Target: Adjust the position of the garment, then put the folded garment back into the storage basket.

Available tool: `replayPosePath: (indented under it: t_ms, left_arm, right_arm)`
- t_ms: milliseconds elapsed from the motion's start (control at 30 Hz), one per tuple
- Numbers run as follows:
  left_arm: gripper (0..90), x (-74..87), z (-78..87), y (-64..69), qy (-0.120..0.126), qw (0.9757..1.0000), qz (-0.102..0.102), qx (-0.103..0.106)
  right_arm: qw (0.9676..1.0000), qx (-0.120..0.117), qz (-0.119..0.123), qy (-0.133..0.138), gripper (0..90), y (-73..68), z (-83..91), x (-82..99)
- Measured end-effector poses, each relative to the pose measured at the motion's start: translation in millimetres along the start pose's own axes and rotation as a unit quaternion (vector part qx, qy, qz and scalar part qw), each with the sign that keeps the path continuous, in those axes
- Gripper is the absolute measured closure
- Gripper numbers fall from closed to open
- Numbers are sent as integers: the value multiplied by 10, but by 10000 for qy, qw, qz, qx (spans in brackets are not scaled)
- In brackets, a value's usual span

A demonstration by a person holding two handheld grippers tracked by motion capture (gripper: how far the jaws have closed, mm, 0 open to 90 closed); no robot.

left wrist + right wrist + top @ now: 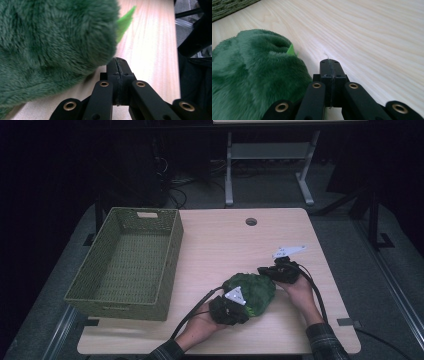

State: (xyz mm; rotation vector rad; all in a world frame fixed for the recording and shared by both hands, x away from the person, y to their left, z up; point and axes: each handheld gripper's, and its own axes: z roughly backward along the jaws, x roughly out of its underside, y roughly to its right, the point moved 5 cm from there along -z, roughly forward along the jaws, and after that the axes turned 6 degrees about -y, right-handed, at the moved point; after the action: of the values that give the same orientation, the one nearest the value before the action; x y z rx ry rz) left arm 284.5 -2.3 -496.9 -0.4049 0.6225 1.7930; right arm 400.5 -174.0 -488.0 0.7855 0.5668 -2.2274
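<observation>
**Both grippers closed, flanking the green plush**

While you hold a gripper in each hand, the high view puts the green plush toy (250, 292) on the near right part of the table (225, 240), well apart from the woven basket (127, 262) on the left. Your left gripper (239, 309) sits against the plush's near-left side, your right gripper (264, 270) against its far-right side. Plush lies between the two.

Left gripper view: your left gripper (118, 62) has its jaws pressed together, nothing between them. Plush (50, 45) sits up and left of the tips, fur right at the jaw ends; can't tell if it touches. A bright green felt spike (125, 21) sticks out from it.

Right gripper view: your right gripper (329, 63) is likewise closed on nothing. Plush (254, 80) is just beside its jaws on the left, bare tabletop (374, 37) ahead, basket (229, 7) edge in the top-left corner.
</observation>
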Motion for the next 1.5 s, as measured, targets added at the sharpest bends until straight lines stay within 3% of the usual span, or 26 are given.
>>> replayPosePath:
  t_ms: [233,567,967,1133,1300,1500]
  left_arm:
    - [898,19,-18,-113,9,9999,120,-124]
    - [898,71,102,-243,58,9993,233,-301]
    - [898,143,252,-425,99,9980,360,-513]
    - [898,160,315,-542,91,9965,365,-750]
    - [898,160,328,-637,177,9955,481,-801]
    - [896,188,378,-654,125,9954,460,-830]
  right_arm:
    - [9995,-282,-47,-151,900,-41,-61,41]
    - [9987,-415,57,-300,900,-122,-38,95]
    - [9983,-432,107,-370,900,-285,140,270]
    - [9979,-424,184,-451,900,-380,216,368]
    - [9972,-501,254,-488,900,-500,287,453]
    - [9982,-349,295,-384,893,-536,358,519]
